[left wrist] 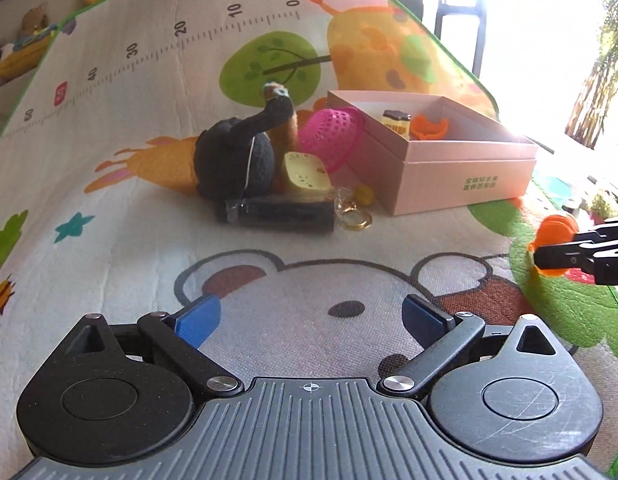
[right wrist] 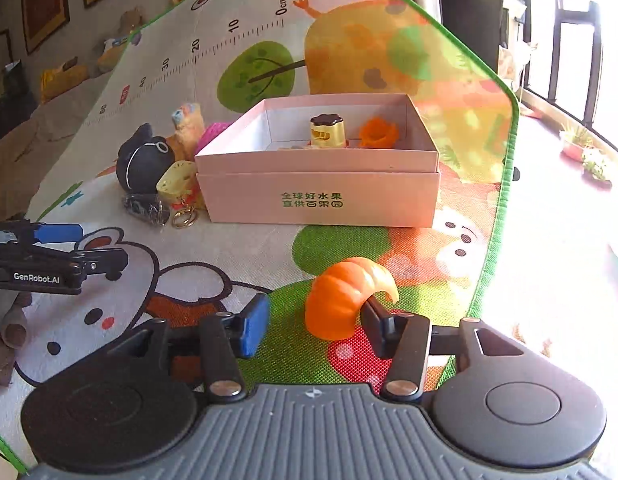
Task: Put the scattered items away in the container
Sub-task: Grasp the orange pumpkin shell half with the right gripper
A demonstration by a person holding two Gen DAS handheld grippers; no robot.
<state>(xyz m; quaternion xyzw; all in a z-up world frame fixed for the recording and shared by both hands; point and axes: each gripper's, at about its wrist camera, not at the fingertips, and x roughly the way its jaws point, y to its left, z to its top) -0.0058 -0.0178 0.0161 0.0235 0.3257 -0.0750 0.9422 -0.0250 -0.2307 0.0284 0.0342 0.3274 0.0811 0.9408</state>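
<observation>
Black linkage tongs [left wrist: 313, 320] with blue pads [left wrist: 199, 320], silver pivot screws, ribbed grey housing, "GenRobot.AI" lettering

The orange shell [right wrist: 345, 300] hides the right tongs' [right wrist: 313, 322] right finger; box [right wrist: 321, 200] contents partly hidden.

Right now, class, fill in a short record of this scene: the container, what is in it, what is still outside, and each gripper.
container: pink box, open, on the play mat
in box: yellow jar with dark lid; small orange piece
outside, left of box: black plush toy, pink mesh basket, pale yellow cube, dark packet, gold key ring
left gripper: open, nothing between its fingers
right gripper: open around orange pumpkin shell, one finger under it
</observation>
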